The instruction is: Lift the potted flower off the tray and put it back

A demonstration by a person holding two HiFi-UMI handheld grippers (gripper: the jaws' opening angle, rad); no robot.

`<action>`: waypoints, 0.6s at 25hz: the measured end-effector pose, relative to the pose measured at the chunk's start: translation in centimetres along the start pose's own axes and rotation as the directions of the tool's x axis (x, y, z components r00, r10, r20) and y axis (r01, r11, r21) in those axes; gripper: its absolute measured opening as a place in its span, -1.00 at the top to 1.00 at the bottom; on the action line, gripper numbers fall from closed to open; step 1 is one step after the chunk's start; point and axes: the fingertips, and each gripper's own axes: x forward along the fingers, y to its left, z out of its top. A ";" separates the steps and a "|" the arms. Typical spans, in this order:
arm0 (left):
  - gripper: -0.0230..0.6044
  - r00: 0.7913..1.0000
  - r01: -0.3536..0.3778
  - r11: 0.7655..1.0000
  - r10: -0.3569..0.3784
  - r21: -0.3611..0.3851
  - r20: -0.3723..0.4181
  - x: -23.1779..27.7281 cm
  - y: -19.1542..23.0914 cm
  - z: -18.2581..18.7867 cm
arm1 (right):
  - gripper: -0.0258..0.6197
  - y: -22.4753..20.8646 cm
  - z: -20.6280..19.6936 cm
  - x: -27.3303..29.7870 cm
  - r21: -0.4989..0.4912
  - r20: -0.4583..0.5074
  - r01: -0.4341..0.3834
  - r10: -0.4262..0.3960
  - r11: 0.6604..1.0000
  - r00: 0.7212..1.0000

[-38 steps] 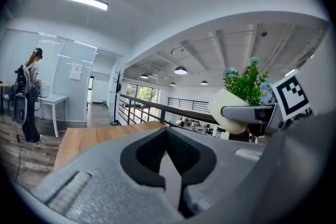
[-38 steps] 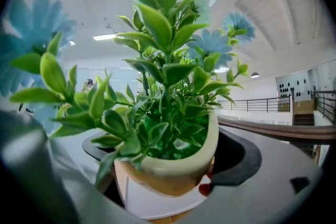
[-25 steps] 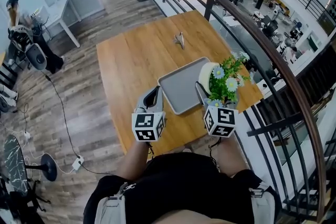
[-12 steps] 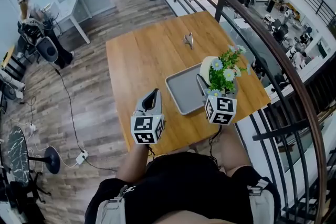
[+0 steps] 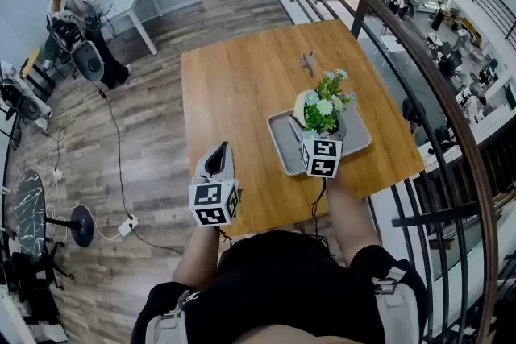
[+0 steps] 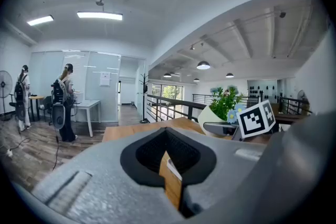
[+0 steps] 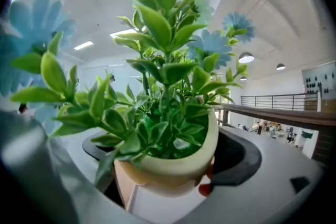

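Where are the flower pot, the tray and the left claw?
flower pot (image 7: 173, 168), right gripper view, cream rim.
tray (image 5: 355, 134), head view, bare right part.
left claw (image 5: 222, 151), head view, between its tips.

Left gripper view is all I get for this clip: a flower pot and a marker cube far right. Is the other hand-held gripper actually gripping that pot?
Observer: Yes. The right hand-held gripper has its jaws closed on the cream flower pot, one on each side.
Operator: Where is the pot relative to the tray?
Observer: In the head view it is over the left end of the grey tray; whether its base touches, I cannot tell.
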 end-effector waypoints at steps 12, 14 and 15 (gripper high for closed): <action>0.88 0.993 -0.113 0.994 0.112 -0.011 -0.028 -2.9 3.4 -1.3 | -0.72 0.0 -14.2 3.3 0.084 -0.310 0.034 -0.006 0.996 0.951; 0.88 0.993 -0.119 0.993 0.118 -0.008 -0.031 -3.1 3.6 -1.3 | -0.72 0.1 -15.7 3.1 0.080 -0.335 0.036 -0.007 0.996 0.942; 0.88 0.992 -0.120 0.993 0.120 -0.006 -0.030 -3.2 3.6 -1.3 | -0.72 0.1 -16.4 3.1 0.078 -0.346 0.036 -0.007 0.996 0.938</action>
